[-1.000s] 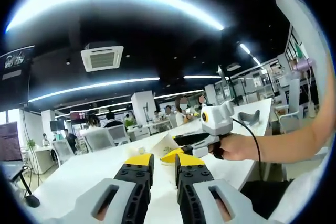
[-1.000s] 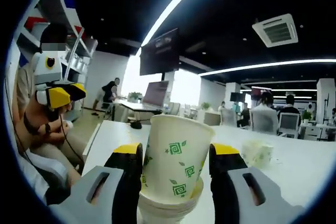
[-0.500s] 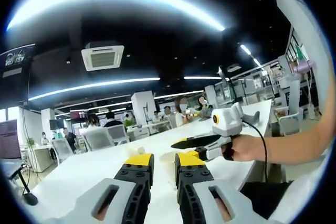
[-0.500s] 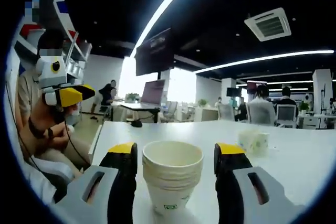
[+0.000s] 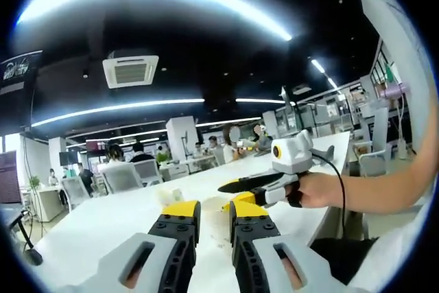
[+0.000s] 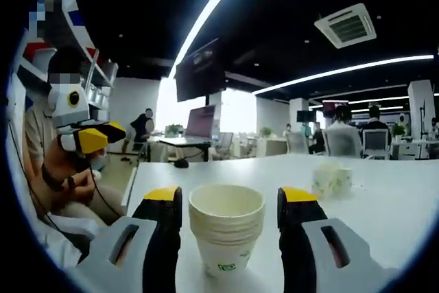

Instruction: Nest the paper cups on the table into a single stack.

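White table (image 6: 384,217) stretching across the right gripper view, also seen pale and long in the left gripper view (image 5: 103,221). Behind it, an open office — desks, chairs, seated people, a dark hanging screen (image 6: 199,68), long ceiling lights, a ceiling vent (image 6: 346,27).

Right gripper (image 6: 230,204) low in its own view, jaws spread wide with yellow tips, holding nothing. Standing between the 2 jaws, clear of both: the stack of paper cups (image 6: 226,232), upright on the table, mouth up, long axis vertical, narrow base down. Several rims layered close under the top one; a small green mark near the base. Same right gripper seen from the side in the left gripper view (image 5: 236,190), held in a hand (image 5: 319,190), jaws parted, dark upper jaw above the yellow-tipped lower one.

Left gripper (image 5: 214,209) at the bottom of its view, jaws nearly together with only a narrow gap, nothing visibly gripped. Just beyond its tips, a pale cup rim on the table, partly hidden. Also visible at the left of the right gripper view (image 6: 92,138), held up in a hand, well apart from the stack.

Farther along the table, to the right of the stack and well apart — 1 more paper cup (image 6: 332,180), blurred, upright, faint green pattern.
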Tool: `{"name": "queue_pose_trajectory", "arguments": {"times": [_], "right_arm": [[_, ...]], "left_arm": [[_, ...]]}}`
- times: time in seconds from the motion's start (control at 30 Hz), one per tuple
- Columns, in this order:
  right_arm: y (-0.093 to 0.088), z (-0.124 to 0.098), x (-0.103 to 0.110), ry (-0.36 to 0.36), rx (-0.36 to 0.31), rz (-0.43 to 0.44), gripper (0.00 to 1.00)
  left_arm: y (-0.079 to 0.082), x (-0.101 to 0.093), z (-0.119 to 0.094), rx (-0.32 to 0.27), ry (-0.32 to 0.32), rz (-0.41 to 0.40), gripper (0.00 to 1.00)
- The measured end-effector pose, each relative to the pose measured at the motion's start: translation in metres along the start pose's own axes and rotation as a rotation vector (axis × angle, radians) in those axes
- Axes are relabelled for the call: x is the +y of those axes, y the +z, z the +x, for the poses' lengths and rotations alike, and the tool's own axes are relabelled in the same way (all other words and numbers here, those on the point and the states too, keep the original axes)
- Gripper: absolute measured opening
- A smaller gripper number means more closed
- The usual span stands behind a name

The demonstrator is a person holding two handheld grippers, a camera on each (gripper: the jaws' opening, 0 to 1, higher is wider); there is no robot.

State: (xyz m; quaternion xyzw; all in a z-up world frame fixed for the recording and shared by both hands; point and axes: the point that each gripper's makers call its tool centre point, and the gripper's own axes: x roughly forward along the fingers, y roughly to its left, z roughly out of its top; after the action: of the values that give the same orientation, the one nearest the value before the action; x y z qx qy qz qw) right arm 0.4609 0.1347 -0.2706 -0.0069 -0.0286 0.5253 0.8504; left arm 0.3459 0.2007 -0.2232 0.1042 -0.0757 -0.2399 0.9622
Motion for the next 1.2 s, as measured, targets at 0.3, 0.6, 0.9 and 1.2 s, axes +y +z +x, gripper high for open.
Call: {"name": "queue_pose_trajectory", "arguments": {"times": [0.3, 0.6, 0.9, 1.2], "right_arm": [[-0.009, -0.002, 0.002, 0.011, -0.009, 0.034, 0.50], [-0.022, -0.005, 0.003, -0.004, 0.045, -0.009, 0.53], [-0.006, -0.041, 0.013, -0.058, -0.034, -0.003, 0.65], [0.013, -0.079, 0.032, -0.074, -0.097, -0.024, 0.61]], "left_arm": [[-0.001, 0.003, 0.000, 0.002, 0.007, -0.006, 0.18], [-0.004, 0.002, 0.001, 0.010, 0.003, -0.009, 0.18], [-0.006, 0.009, 0.001, 0.001, 0.013, -0.035, 0.19], [-0.021, 0.028, 0.013, -0.030, 0.016, -0.177, 0.21]]}}
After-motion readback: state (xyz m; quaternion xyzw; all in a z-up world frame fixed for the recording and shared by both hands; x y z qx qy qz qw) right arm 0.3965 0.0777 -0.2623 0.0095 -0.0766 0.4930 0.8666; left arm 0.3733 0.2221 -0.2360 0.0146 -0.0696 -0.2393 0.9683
